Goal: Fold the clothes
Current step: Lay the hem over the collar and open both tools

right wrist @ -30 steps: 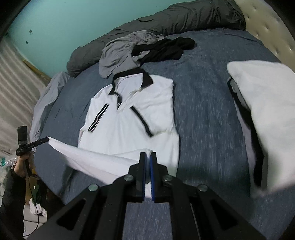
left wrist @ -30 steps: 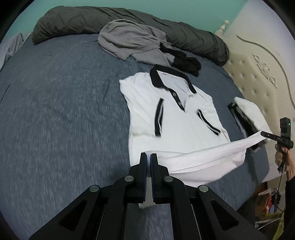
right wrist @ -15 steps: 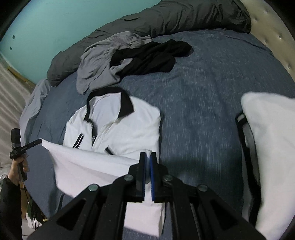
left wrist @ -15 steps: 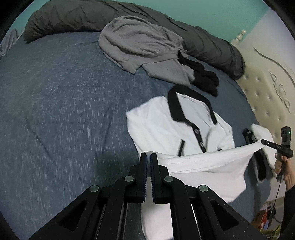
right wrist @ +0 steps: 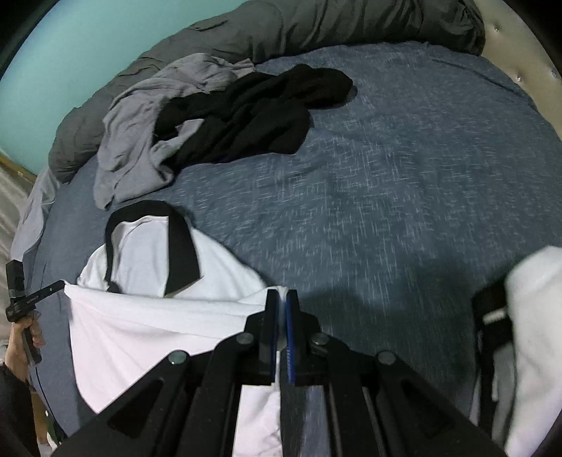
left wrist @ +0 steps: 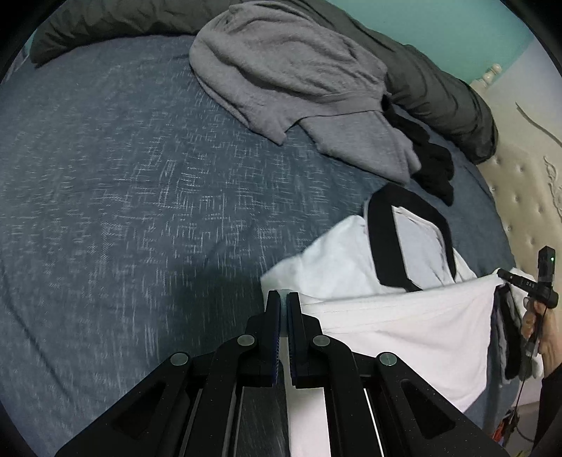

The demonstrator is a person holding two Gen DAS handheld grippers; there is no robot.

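A: Both tongs pinched tight. Left gripper (left wrist: 283, 298) clamping one hem corner of white polo shirt (left wrist: 404, 316), right gripper (right wrist: 282, 297) clamping the other.

B: Where's shirt?

A: On blue bed (left wrist: 140, 211). Collar (right wrist: 175, 246) end lying flat, hem end lifted and stretched taut between the two tongs, hovering over the chest, nearly at the collar.

B: Handling?

A: Looks soft, light, floppy knit, at a guess. Sagging mid-span already, so prob. needs tension kept across the hem, else bunching. Not fragile, not slippery in ribbed pads. Corners = right spots to hold; a mid-hem grip would likely let the sides droop.

B: Stage?

A: Bottom-to-top fold, hem not yet laid down.

B: Count?

A: Grippers: 2. Polo in hand: 1. Another white-and-black garment (right wrist: 534, 334) at right edge: 1, looks folded. Grey garment (left wrist: 288, 70) heaped up top: 1. Black garment (right wrist: 246, 116) beside it: 1 pile, pieces within can't tell. Dark grey duvet (right wrist: 316, 24) along far edge: 1.
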